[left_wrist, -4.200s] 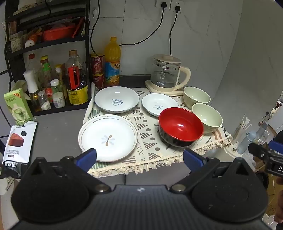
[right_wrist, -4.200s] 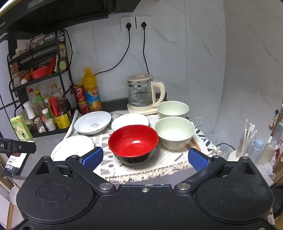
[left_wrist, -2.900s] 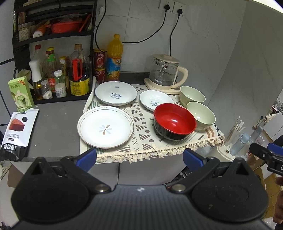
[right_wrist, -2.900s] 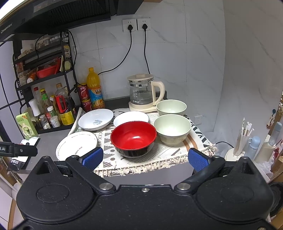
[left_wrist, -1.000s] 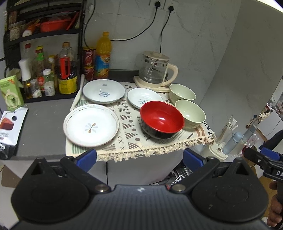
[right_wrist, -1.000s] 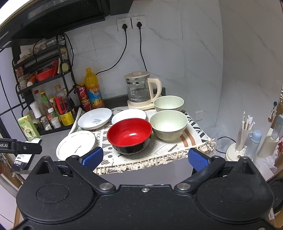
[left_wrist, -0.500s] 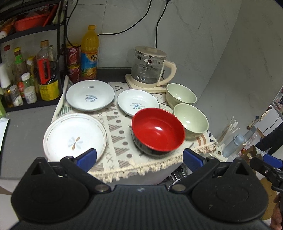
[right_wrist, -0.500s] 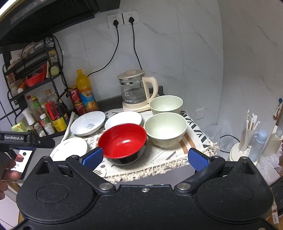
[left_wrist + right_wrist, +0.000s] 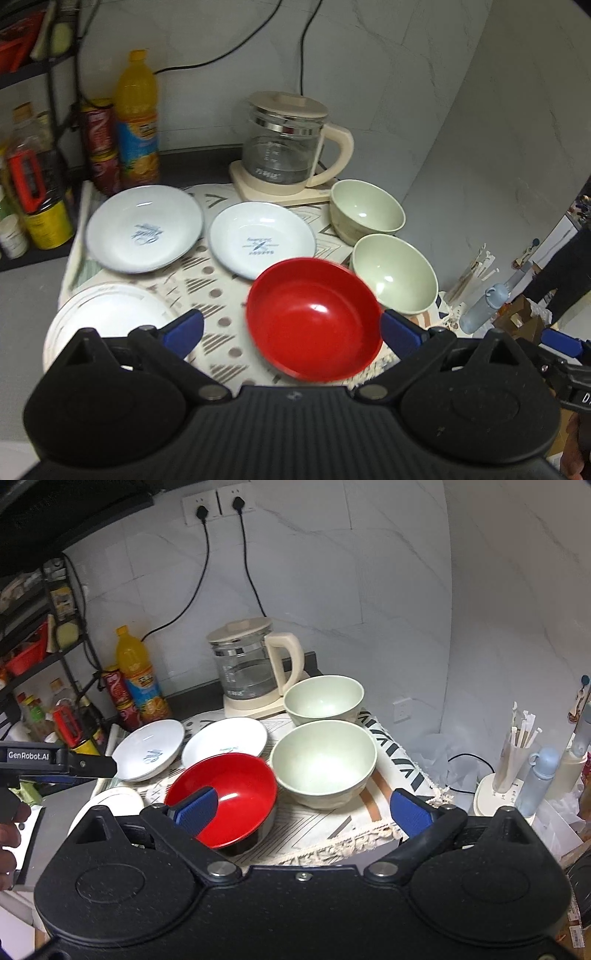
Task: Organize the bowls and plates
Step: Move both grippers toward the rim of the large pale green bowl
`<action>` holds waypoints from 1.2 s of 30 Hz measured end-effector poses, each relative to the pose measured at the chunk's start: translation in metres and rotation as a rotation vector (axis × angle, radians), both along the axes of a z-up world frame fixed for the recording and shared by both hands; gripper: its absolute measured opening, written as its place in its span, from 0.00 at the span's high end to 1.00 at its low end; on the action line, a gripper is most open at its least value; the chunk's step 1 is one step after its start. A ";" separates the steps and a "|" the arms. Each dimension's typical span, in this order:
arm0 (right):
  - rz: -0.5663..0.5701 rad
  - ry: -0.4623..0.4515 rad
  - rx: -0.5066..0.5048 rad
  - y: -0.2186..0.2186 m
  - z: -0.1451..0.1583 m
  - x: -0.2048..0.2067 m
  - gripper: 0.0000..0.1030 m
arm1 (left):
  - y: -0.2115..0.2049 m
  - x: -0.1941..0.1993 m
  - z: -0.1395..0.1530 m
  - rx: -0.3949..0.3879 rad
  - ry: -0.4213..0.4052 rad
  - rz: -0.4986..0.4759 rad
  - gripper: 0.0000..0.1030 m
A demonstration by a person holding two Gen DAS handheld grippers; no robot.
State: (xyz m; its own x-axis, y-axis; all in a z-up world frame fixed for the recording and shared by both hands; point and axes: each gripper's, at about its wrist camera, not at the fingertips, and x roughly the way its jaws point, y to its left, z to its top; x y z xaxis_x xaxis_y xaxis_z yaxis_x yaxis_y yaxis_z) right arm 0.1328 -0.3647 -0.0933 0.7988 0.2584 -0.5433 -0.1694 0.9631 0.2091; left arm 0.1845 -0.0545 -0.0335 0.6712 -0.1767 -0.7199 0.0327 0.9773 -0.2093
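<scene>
both hand-held grippers moved in since 0.5 s ago | left hand-held gripper (image 9: 290, 330) spread wide, empty, framing red bowl (image 9: 314, 319) | right hand-held gripper (image 9: 304, 810) released over green bowl (image 9: 323, 762) | likely stacking bowls next, nothing grasped yet

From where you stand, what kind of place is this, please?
Most likely a home kitchen counter: a glass kettle plugged into the wall, a rack of bottles, and bowls and plates on a cloth.
</scene>
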 end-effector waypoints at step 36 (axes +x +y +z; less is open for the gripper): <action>-0.238 0.299 0.044 -0.019 -0.080 0.151 0.23 | -0.098 0.222 -0.095 -0.003 0.218 -0.300 0.23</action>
